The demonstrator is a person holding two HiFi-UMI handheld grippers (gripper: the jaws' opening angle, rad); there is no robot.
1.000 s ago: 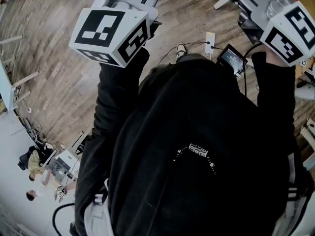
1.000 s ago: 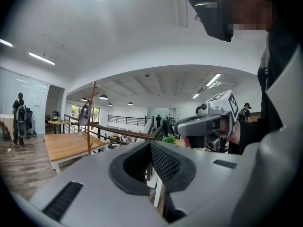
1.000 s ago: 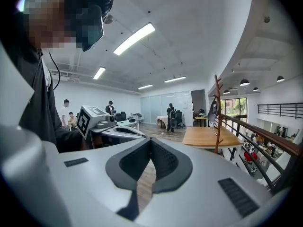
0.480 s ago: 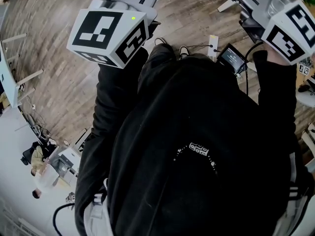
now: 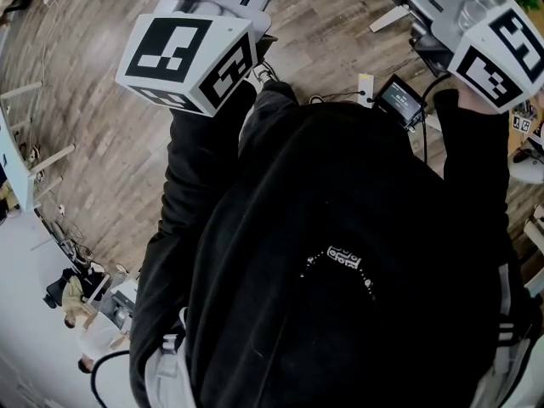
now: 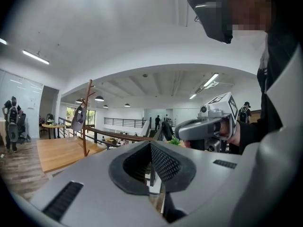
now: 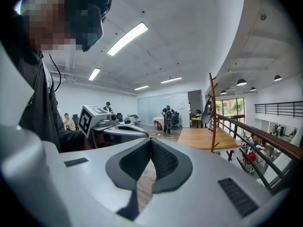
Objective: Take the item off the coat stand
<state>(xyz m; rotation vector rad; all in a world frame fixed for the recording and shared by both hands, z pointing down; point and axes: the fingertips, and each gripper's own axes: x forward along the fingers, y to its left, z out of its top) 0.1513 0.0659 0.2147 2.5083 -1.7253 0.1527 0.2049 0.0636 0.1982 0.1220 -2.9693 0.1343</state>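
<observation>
Left gripper (image 6: 150, 144): jaws fully closed, nothing between them. Right gripper (image 7: 150, 141): same, closed and empty. The brown wooden coat stand (image 6: 86, 129) stands on a light wooden platform (image 6: 59, 154), well apart from both grippers. The dark grey hanging item (image 6: 78, 118) is on the stand, at 10 o'clock from the left jaws and 2 o'clock from the right jaws.

no legible text, hoodie print (image 5: 344, 259) and small screen (image 5: 399, 100) too small to read
</observation>
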